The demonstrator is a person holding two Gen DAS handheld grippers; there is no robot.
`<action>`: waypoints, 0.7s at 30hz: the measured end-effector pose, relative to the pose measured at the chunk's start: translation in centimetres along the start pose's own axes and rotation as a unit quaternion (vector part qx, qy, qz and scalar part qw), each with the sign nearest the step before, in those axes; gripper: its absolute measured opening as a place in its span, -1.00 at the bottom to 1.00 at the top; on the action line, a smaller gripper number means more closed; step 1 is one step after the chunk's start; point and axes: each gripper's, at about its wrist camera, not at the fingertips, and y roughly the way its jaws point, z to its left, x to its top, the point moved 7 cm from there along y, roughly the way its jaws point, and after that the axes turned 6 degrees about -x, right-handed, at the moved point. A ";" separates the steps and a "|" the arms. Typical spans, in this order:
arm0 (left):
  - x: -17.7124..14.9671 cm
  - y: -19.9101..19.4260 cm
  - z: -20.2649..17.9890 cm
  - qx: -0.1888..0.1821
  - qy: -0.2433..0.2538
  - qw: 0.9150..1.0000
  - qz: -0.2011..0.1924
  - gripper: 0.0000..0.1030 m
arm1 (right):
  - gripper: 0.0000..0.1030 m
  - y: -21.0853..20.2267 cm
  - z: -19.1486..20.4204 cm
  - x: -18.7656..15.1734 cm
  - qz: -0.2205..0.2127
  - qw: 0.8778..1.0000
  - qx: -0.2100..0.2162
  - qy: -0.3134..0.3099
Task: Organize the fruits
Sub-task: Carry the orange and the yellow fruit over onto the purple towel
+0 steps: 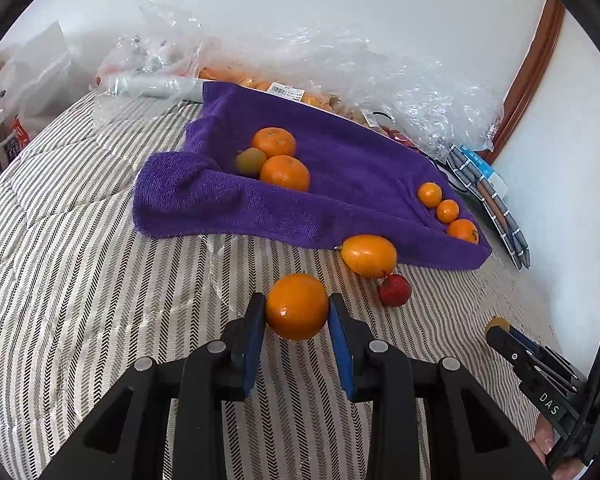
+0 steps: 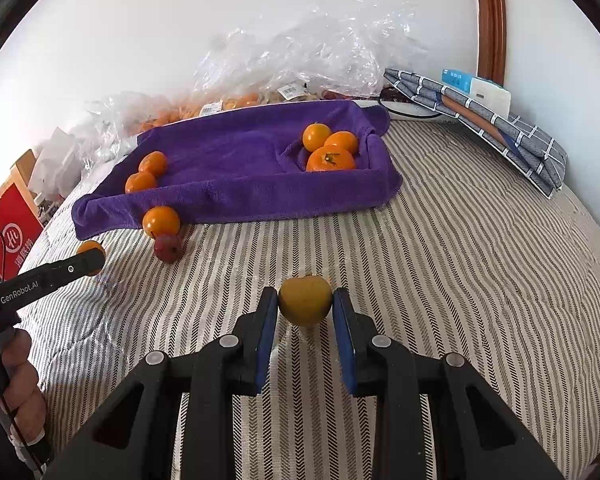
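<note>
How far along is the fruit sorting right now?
Done: round orange fruits sit in two clusters on the purple towel. In hand: left gripper clamps an orange citrus; right gripper clamps a yellow fruit. Left: an oval orange fruit and small red fruit on the striped bedspread.

Two grippers: left (image 1: 297, 309), right (image 2: 305, 307). One purple towel (image 1: 340, 160). Seven oranges, one (image 1: 297, 306) held. One oval yellow-orange fruit (image 1: 369, 255). One red fruit (image 1: 395, 289). One green fruit (image 1: 250, 161). One yellow fruit (image 2: 305, 305).
</note>
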 end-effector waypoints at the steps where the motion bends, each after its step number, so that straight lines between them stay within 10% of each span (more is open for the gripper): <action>1: 0.0 0.0 0.0 0.000 0.000 1.000 -0.001 -0.42 | -0.45 0.0 0.1 0.0 -0.001 1.000 0.005 0.002; 21: 0.4 -1.4 0.4 0.021 0.005 1.000 0.003 -0.42 | -0.45 -1.1 -0.3 3.7 -0.024 0.999 0.025 0.007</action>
